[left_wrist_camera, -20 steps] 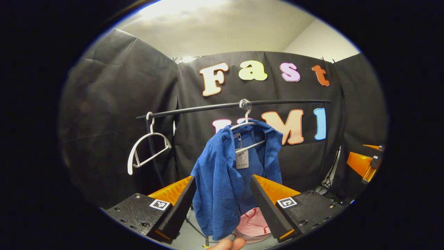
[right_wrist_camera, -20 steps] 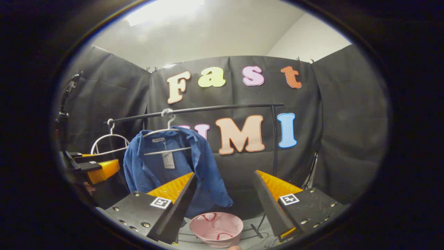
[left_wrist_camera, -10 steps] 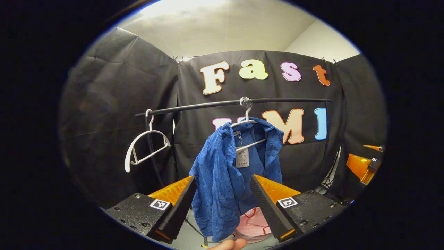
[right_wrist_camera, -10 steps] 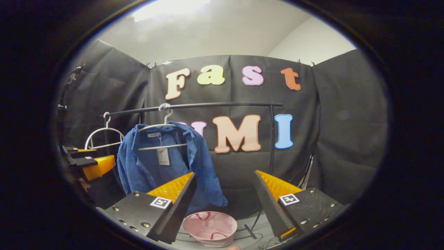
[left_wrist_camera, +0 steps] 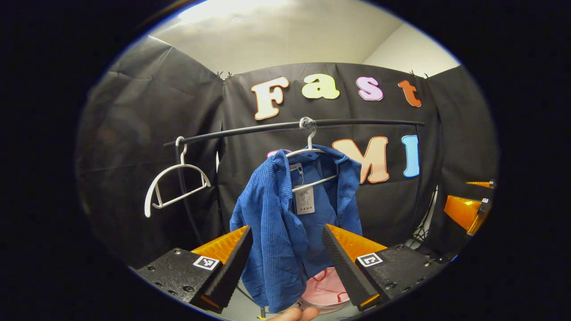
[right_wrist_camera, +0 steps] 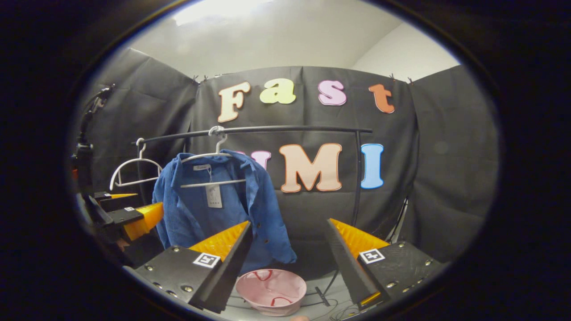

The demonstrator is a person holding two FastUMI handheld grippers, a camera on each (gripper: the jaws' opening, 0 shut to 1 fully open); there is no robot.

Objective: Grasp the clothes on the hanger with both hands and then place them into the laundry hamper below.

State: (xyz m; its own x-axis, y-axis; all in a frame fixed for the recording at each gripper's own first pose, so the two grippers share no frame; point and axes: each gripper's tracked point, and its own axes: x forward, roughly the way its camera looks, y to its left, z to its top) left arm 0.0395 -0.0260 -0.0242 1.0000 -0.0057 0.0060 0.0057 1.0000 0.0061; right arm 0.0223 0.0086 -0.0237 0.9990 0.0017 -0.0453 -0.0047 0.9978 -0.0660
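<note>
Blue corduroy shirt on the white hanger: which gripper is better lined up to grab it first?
Left. The blue corduroy shirt hangs framed between the open left gripper fingers. In the right gripper view, the open right gripper has the shirt off to its left.

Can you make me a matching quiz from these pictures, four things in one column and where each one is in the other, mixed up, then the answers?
Things:
1. blue shirt
2. empty white hanger
3. pink hamper
4. left gripper

Places or states:
A. on the floor under the rail
B. open, with the shirt's hem showing between its fingers
C. draped on a hanger, with a tag at the collar
D. bare, at the rail's left end

Pairs: 1-C, 2-D, 3-A, 4-B
</note>
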